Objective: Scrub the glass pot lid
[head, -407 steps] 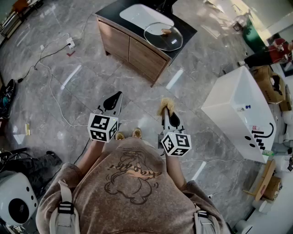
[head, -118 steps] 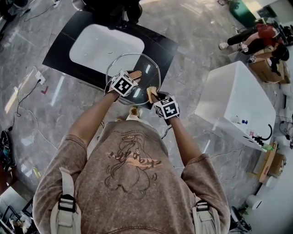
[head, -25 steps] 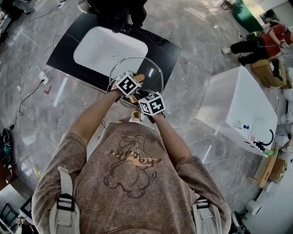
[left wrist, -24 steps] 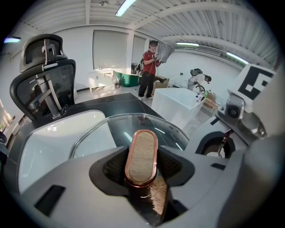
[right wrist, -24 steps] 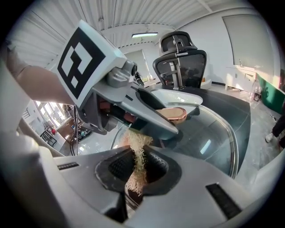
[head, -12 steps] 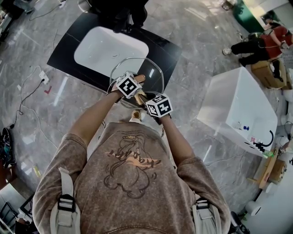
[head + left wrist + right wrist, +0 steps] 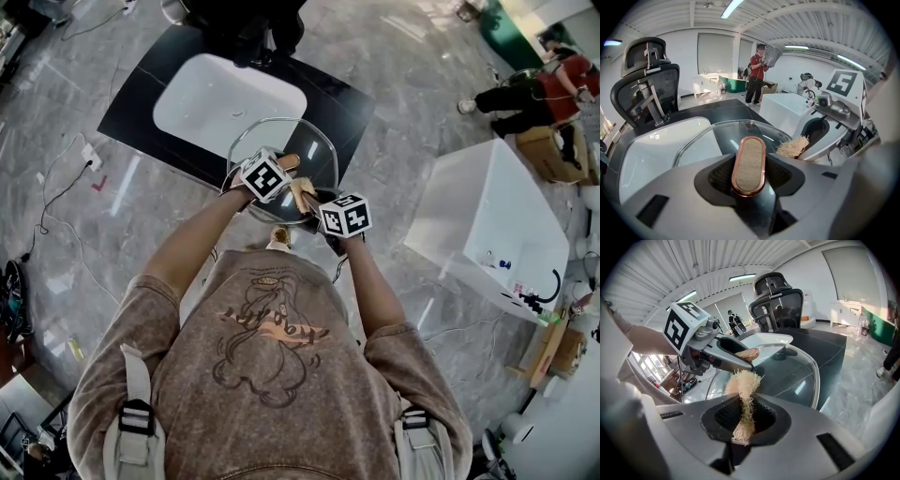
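The glass pot lid (image 7: 317, 148) is held up over the black counter, near the sink. My left gripper (image 7: 749, 177) is shut on the lid's oblong copper-rimmed handle (image 7: 749, 161), with one jaw on each side of it. My right gripper (image 7: 743, 420) is shut on a pale fibrous scrubber (image 7: 743, 390). The scrubber's tuft rests at the near rim of the lid (image 7: 787, 373), just right of the left gripper (image 7: 733, 357). In the head view the scrubber (image 7: 302, 192) lies between the two marker cubes. Seen from the left gripper view, the scrubber (image 7: 792, 147) sits against the glass on the right.
A white sink basin (image 7: 230, 94) is set in the black counter (image 7: 131, 98) under and behind the lid. A white tub (image 7: 478, 220) stands on the floor at the right. A black office chair (image 7: 644, 79) stands behind the counter. A person (image 7: 757, 75) stands far off.
My right gripper has slid to the right along the lid's near edge, away from the left gripper, with the scrubber in it. The left gripper and the lid have stayed put.
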`<act>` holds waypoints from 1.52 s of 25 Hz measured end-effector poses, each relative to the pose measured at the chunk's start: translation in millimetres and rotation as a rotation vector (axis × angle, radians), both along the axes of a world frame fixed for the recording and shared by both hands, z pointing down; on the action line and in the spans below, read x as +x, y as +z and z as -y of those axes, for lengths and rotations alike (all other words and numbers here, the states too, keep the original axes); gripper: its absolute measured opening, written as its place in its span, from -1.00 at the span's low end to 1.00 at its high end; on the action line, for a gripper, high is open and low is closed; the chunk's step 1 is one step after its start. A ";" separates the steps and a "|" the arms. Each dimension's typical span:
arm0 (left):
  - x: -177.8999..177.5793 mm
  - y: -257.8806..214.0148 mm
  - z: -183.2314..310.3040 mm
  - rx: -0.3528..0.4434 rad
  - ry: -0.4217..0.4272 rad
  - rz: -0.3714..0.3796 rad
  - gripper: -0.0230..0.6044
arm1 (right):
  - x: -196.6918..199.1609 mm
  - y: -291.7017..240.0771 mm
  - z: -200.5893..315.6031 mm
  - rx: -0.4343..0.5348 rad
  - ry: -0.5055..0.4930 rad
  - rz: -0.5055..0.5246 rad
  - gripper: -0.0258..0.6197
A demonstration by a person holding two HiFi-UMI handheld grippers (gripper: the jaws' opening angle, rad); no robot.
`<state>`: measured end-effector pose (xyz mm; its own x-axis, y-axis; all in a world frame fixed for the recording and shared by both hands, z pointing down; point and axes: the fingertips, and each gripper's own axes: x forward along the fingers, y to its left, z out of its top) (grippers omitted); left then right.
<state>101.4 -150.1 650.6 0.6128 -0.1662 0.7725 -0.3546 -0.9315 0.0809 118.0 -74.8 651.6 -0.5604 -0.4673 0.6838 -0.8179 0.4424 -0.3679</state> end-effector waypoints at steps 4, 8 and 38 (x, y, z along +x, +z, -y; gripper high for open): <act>-3.1 0.2 -2.5 -0.008 -0.005 0.016 -0.30 | 6.6 0.1 1.5 -0.005 -0.010 -0.018 -0.77; -2.0 -1.1 -2.4 -0.005 -0.007 0.005 -0.30 | 19.7 0.6 9.4 -0.003 0.001 -0.063 -0.77; 1.8 0.5 -1.7 -0.004 -0.012 -0.006 -0.30 | 17.6 -1.0 118.5 -0.016 -0.377 -0.265 -0.77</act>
<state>103.2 -148.4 651.1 0.6157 -0.1709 0.7692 -0.3654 -0.9268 0.0866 135.6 -193.3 650.6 -0.4936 -0.2524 0.8322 -0.6678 0.7230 -0.1768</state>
